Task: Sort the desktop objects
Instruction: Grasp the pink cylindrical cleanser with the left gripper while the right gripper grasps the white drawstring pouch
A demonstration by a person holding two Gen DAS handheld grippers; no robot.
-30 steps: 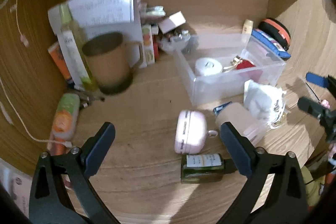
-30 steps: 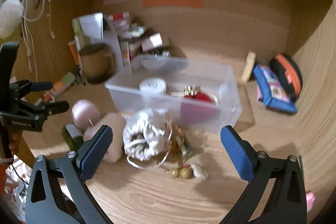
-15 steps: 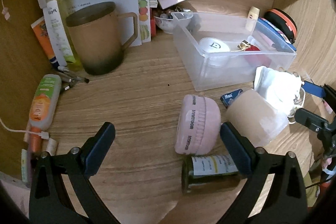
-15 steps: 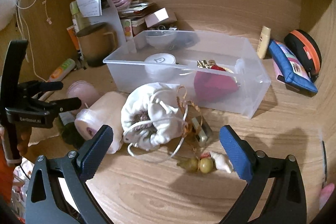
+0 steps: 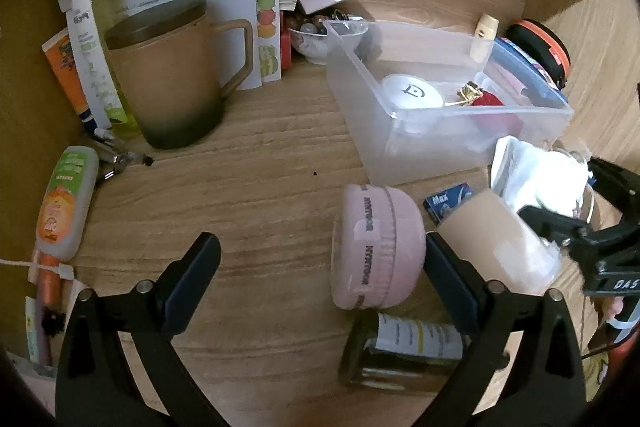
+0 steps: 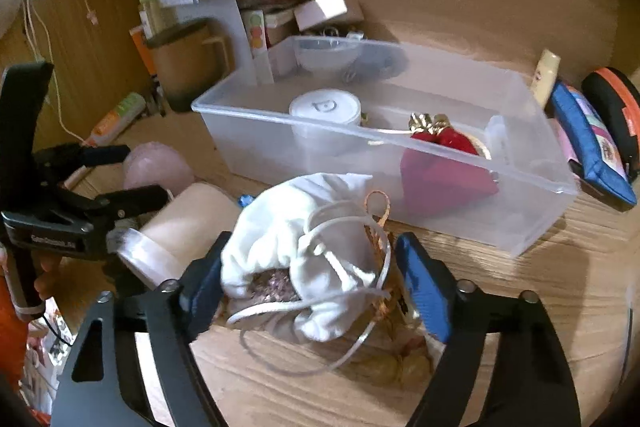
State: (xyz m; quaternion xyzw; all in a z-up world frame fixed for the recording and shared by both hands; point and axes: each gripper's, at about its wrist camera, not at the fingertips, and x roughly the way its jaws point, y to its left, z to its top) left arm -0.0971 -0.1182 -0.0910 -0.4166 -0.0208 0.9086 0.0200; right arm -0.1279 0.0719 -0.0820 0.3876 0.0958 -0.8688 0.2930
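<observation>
The soft white drawstring pouch (image 6: pixel 304 251) lies on the wooden worktop (image 6: pixel 540 299) just in front of the clear plastic storage bin (image 6: pixel 532 183), and the right tongs (image 6: pixel 310 291) are closing around it: the left blue pad looks to be at the cloth, the right pad is not yet on it, so nothing is gripped. The chief risk is a poor bite, because the cloth is slack and may bunch or slide out, leaving only a fold pinched. Its loose white cord (image 6: pixel 352 219) loops out over the worktop and could be caught instead of the body, or drag the gold ribbon and small beads (image 6: pixel 396 363) lying tangled beside it. Spilling also seems possible, since the mouth gapes and something glittery shows inside. A beige roll with a clear end (image 6: pixel 176 231) sits touching the pouch on its left and could be nudged. The left tongs (image 5: pixel 320 283) stand wide and released over the worktop, with a pink round case (image 5: pixel 376 247) against the inner face of their right finger, near enough to the right tongs that the two tools could knock together.
</observation>
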